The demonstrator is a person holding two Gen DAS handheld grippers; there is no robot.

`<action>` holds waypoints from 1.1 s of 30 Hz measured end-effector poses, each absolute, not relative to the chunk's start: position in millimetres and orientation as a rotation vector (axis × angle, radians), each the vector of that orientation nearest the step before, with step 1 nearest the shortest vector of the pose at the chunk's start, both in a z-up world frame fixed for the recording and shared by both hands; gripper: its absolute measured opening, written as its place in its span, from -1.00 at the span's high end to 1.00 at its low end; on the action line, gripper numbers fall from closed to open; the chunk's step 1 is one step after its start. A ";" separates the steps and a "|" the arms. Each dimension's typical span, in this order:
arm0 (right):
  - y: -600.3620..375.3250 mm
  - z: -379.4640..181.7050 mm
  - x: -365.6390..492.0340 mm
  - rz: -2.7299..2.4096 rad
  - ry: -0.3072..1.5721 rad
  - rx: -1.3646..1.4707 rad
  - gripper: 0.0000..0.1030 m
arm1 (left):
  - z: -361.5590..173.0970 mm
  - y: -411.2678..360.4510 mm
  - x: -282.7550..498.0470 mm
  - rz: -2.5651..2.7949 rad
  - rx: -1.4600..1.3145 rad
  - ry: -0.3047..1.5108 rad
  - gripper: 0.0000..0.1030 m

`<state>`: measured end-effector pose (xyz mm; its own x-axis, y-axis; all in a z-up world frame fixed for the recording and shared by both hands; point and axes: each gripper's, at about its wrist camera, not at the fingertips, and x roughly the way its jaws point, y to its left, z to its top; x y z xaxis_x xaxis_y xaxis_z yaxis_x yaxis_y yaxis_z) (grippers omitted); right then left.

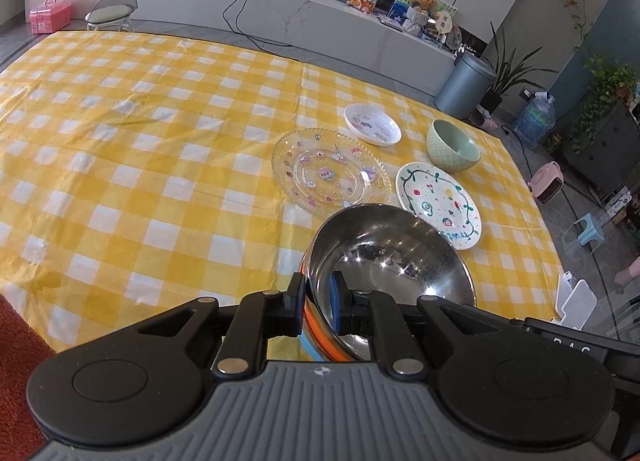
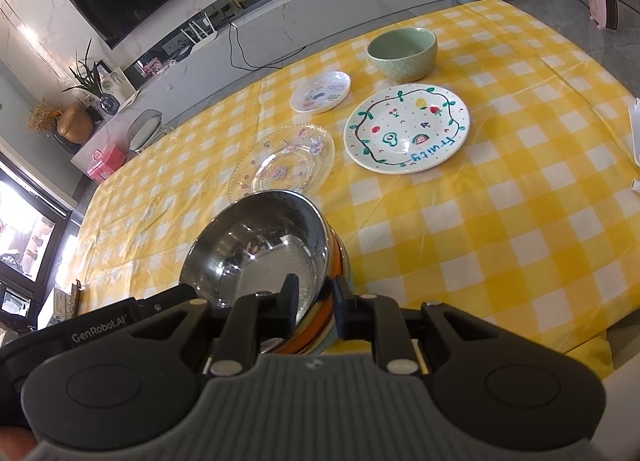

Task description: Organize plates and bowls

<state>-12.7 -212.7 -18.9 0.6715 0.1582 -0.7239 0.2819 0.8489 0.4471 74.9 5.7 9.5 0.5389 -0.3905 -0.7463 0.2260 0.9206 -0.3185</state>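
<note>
Two hand-held grippers (image 1: 318, 307) (image 2: 314, 307) pinch empty steel bowl (image 1: 396, 257) rim.

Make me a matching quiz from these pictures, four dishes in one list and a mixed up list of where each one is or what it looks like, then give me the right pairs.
Things:
1. steel bowl
2. green bowl
3. clear glass plate
4. plate with the word Fruity

Descriptions:
A. see-through, with a beaded edge
B. white, with a dark vine ring and painted fruit
C. pinched at its rim by both the left gripper and the right gripper
D. standing on the tablecloth, farthest from the cameras

Pairs: 1-C, 2-D, 3-A, 4-B
</note>
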 end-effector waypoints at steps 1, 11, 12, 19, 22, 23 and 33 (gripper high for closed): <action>-213.0 -18.4 -13.2 -0.074 0.840 0.570 0.56 | 10.4 6.1 74.8 -0.369 -0.197 0.929 0.74; -228.1 -14.5 -19.4 -0.091 0.778 0.627 0.82 | 11.8 7.5 77.8 -0.364 -0.214 0.912 0.75; -229.4 -15.5 -19.4 -0.087 0.776 0.636 0.91 | 11.8 7.3 77.6 -0.363 -0.209 0.911 0.77; -228.6 -20.7 -16.6 -0.073 0.781 0.658 0.99 | 8.6 8.9 80.0 -0.366 -0.207 0.925 0.81; -228.5 -19.4 -17.6 -0.068 0.774 0.661 0.91 | 9.6 14.5 82.6 -0.362 -0.239 0.928 0.79; -228.6 -17.8 -18.0 -0.070 0.769 0.656 0.89 | 12.1 15.7 83.0 -0.358 -0.236 0.919 0.79; -245.9 14.5 -16.9 -0.105 0.720 0.562 0.84 | 64.5 -7.5 88.0 -0.497 -0.135 0.788 0.62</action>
